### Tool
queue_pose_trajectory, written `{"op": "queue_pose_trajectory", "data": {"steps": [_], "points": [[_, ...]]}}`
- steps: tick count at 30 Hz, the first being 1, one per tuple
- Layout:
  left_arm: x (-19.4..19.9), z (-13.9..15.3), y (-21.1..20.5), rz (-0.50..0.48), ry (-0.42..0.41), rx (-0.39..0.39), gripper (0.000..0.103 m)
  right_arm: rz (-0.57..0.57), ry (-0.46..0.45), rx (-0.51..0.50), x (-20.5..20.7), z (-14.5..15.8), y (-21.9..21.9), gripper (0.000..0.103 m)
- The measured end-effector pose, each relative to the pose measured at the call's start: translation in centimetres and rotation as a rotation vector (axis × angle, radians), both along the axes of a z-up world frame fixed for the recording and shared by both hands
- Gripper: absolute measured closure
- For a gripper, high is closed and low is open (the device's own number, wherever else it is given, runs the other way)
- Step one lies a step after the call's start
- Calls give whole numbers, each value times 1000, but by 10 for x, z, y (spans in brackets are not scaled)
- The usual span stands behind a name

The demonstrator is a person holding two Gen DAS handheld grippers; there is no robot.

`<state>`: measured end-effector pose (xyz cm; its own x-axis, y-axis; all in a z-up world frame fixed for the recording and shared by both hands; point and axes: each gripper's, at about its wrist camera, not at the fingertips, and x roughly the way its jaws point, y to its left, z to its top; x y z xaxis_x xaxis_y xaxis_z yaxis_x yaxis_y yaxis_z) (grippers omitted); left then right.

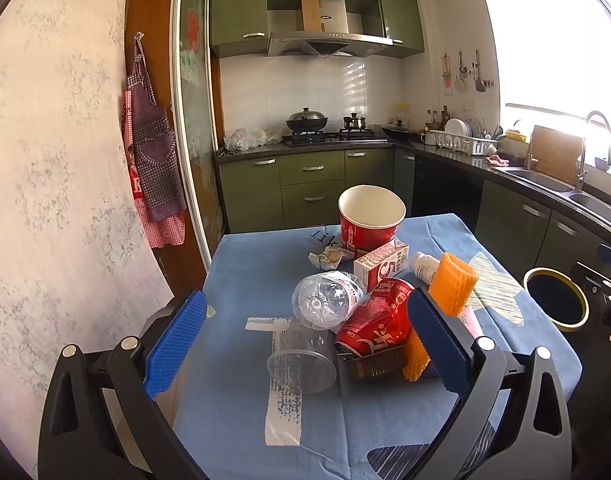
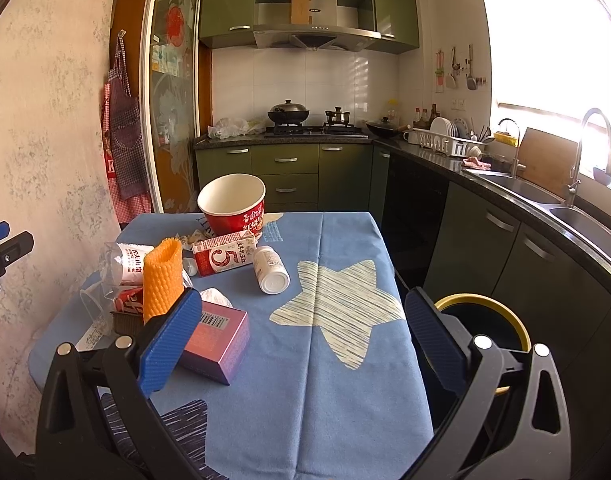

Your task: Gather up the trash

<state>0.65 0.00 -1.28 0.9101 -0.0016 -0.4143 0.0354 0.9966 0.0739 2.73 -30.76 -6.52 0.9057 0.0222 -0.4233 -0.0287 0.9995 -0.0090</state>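
Note:
Trash lies on a blue tablecloth (image 1: 233, 420): a red paper bucket (image 1: 370, 216), a milk carton (image 1: 381, 266), a clear plastic bottle (image 1: 325, 300), a red can (image 1: 375, 322), a clear cup (image 1: 303, 360), orange foam net (image 1: 451, 284), a white bottle (image 2: 270, 269) and a pink box (image 2: 215, 338). A yellow-rimmed bin (image 2: 485, 320) stands right of the table. My left gripper (image 1: 305, 344) is open above the cup and can. My right gripper (image 2: 301, 344) is open above the cloth, empty.
Green kitchen cabinets (image 1: 313, 184), a stove with pots (image 1: 325, 132) and a counter with sink (image 2: 545, 196) lie beyond the table. An apron (image 1: 153, 160) hangs on the left wall. The bin also shows in the left wrist view (image 1: 555, 300).

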Motion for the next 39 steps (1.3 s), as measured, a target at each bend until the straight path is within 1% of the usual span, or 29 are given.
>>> {"op": "queue_pose_trajectory", "data": {"steps": [20, 21, 39], "points": [[-3, -5, -4, -6, 7, -1, 4, -2, 3, -2, 2, -1, 1, 6], [1, -2, 0, -6, 9, -1, 4, -1, 3, -1, 2, -2, 1, 6], [5, -3, 1, -12, 22, -2, 4, -2, 9, -3, 4, -6, 0, 6]]}}
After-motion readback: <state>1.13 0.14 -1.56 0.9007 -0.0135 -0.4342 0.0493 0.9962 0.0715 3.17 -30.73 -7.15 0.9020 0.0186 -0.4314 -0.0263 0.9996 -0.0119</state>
